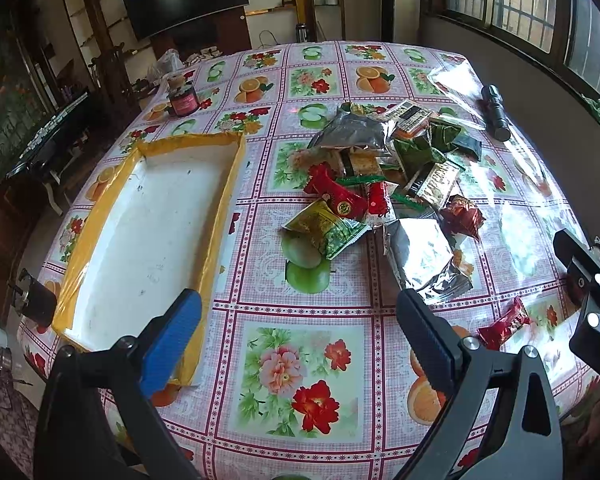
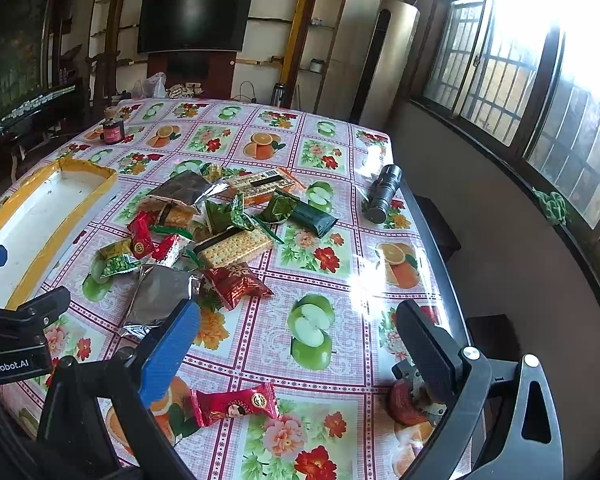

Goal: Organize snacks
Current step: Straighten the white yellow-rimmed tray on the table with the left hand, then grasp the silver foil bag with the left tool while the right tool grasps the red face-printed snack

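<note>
Snacks (image 1: 384, 184): light, crinkly, slippery packets heaped mid-tabletop beside the empty tray (image 1: 80, 280); best pinched at sealed ends. Left gripper (image 1: 300, 332) and right gripper (image 2: 296, 344) are held apart, empty.

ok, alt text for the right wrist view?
The open right gripper hovers over a floral tablecloth, a red candy wrapper lying just below it. Beyond sit a pile of snack packets, an empty yellow-edged tray and a black flashlight.

Floral-clothed table (image 1: 312, 364) carries a snack heap (image 1: 384, 184), white tray (image 1: 148, 240), flashlight (image 1: 497, 112), jar (image 1: 183, 99) — one red candy (image 2: 236, 404) apart
</note>
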`<action>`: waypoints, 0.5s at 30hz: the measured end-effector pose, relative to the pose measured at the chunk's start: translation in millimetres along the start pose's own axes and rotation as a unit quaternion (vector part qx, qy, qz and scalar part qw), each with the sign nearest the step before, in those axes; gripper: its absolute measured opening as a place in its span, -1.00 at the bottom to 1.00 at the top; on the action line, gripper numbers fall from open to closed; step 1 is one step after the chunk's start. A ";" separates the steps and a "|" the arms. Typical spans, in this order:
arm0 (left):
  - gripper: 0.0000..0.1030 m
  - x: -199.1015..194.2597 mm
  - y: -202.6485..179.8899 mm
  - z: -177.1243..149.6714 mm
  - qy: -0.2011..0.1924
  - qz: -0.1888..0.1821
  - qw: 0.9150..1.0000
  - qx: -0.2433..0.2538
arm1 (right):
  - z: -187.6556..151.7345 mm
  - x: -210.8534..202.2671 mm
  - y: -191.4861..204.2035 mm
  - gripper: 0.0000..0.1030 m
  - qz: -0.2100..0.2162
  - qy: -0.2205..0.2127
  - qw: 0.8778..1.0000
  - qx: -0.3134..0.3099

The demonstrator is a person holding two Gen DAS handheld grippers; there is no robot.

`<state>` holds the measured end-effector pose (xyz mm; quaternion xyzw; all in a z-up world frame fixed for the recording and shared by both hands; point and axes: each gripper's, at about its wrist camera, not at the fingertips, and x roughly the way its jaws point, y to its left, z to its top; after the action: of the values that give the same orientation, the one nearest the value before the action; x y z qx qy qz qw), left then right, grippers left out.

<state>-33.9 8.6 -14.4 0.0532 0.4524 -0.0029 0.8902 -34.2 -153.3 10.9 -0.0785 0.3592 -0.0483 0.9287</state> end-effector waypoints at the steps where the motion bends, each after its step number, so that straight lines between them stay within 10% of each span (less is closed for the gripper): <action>1: 0.89 0.0 0.1 -0.1 0.000 0.000 1.000 0.000 | -0.1 -0.8 0.3 0.92 0.001 -0.001 1.000 0.000; 15: 0.89 -2.5 6.1 -3.9 -0.001 0.003 1.000 -0.007 | -6.8 0.5 -0.6 0.92 0.033 0.010 0.999 0.010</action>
<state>-38.2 15.0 -14.1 0.0483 0.4512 0.0025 0.8911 -38.4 -154.7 5.7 -0.0570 0.3704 -0.0215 0.9269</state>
